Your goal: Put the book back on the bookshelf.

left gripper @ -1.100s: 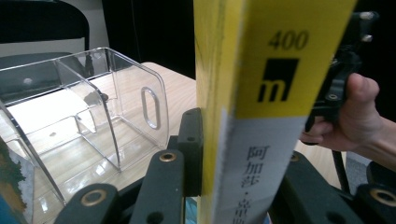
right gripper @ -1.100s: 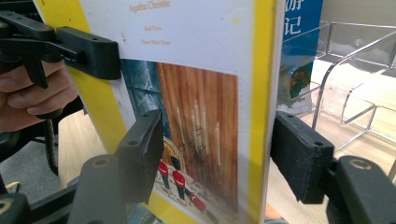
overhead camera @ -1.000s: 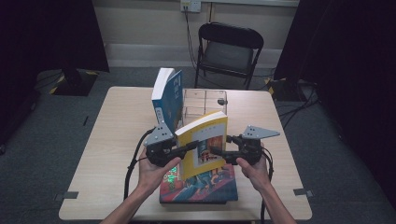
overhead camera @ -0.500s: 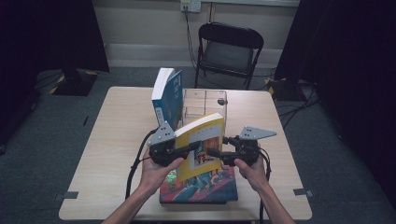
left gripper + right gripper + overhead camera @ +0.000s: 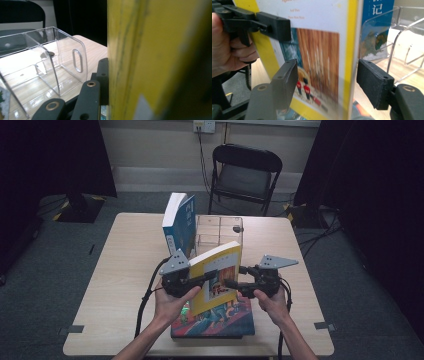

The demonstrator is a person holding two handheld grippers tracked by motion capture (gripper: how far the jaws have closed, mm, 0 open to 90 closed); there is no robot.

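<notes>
A yellow picture book [image 5: 217, 277] stands tilted on its edge above the table front. My left gripper [image 5: 212, 275] is shut on its left part, and its black jaw [image 5: 100, 80] lies flat against the yellow cover [image 5: 150, 62]. My right gripper [image 5: 327, 82] straddles the book's [image 5: 317, 50] free edge; its jaws have just been opening. Both pads [image 5: 372, 82] stand off the cover with a gap on each side. In the high view the right gripper [image 5: 231, 282] comes in from the right.
A blue book [image 5: 179, 222] stands upright in a clear acrylic rack [image 5: 220, 227] behind the hands. A colourful book [image 5: 220, 320] lies flat under them on the wooden table [image 5: 125, 270]. A black folding chair [image 5: 245, 170] stands beyond the far edge.
</notes>
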